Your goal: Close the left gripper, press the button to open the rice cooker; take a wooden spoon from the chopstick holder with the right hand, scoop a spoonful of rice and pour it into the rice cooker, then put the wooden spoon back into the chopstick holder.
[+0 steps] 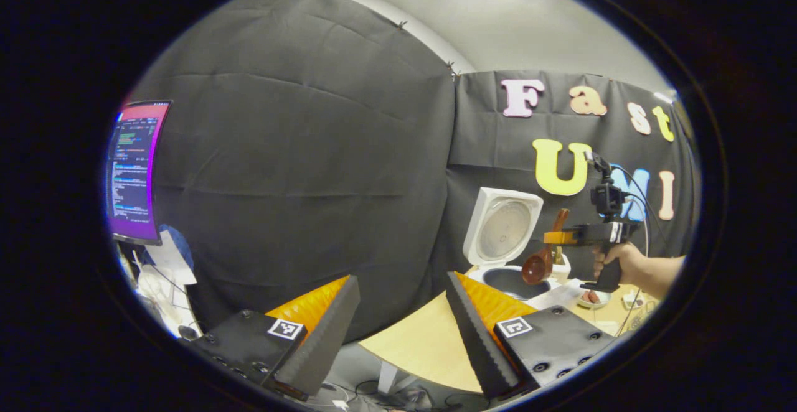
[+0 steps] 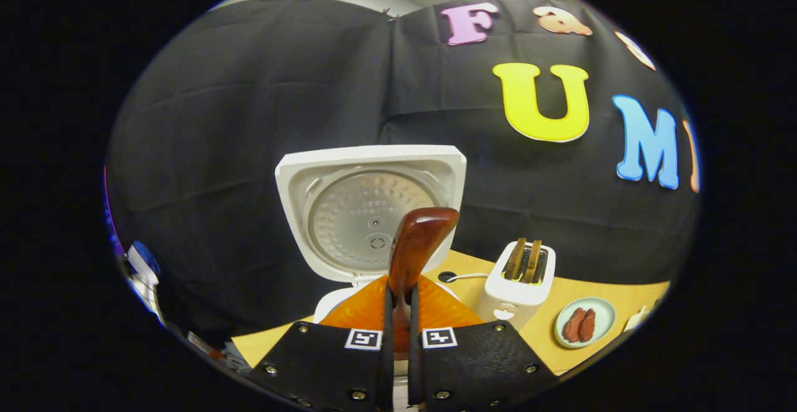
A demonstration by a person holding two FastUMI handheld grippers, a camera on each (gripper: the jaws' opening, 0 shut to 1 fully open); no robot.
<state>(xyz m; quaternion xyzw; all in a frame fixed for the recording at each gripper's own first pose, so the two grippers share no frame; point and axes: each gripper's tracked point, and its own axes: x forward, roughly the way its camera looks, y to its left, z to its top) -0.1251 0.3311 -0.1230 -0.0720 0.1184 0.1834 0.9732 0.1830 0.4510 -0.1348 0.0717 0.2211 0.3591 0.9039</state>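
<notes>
Right gripper view: right gripper (image 2: 398,312) clamps the brown wooden spoon (image 2: 416,244) above the open white rice cooker (image 2: 348,213); pouring step, so tipping comes next. Left gripper (image 1: 398,312) hangs apart, far left

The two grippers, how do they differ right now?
The left gripper has its jaws spread wide and holds nothing; the right gripper is pinched shut on the wooden spoon. The left one hangs back from the table, while the right one is up at the open rice cooker. Both carry square printed markers.
</notes>
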